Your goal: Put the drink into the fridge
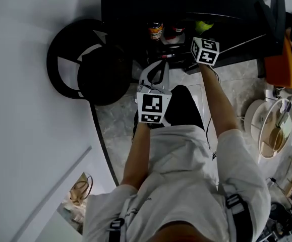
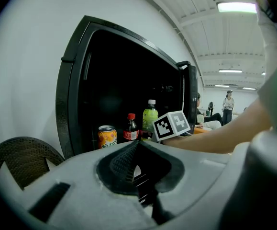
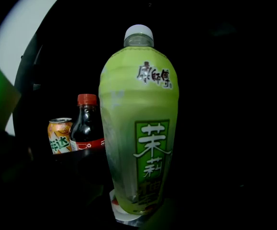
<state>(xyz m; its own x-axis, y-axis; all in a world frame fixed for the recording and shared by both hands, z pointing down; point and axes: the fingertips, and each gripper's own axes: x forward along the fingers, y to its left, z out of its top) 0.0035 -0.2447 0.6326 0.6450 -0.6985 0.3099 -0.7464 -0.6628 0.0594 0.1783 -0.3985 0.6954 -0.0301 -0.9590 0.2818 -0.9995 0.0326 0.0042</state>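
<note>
White room, strip-lit ceiling, pale marbled floor. A black fridge stands against the white wall, and its door is swung open to the right of the cavity. The interior is dark.

- At the front of the fridge's low ledge are an orange can, leftmost, and a cola bottle with a red cap just right of it. They are close together and both upright.
- The green tea bottle, white cap and green label, is at the fridge opening, right of the cola bottle and nearer the camera. It is upright.
- The right claw reaches into the fridge mouth with its marker cube just outside the opening. Its jaws stand wide around the green tea bottle and hold it low on the body. Most of the jaw metal is lost in the fridge's dark. A pale disc with red shows under the bottle's base, but I cannot tell what it is.
- The left claw is in front of the fridge, well back from the ledge. Its jaws are drawn together with nothing between them, and it points toward the can and cola bottle.
- A round black woven seat sits on the floor to the left of the fridge.
- Beyond the fridge door, far back in the room, are two people, one standing and one seated.
</note>
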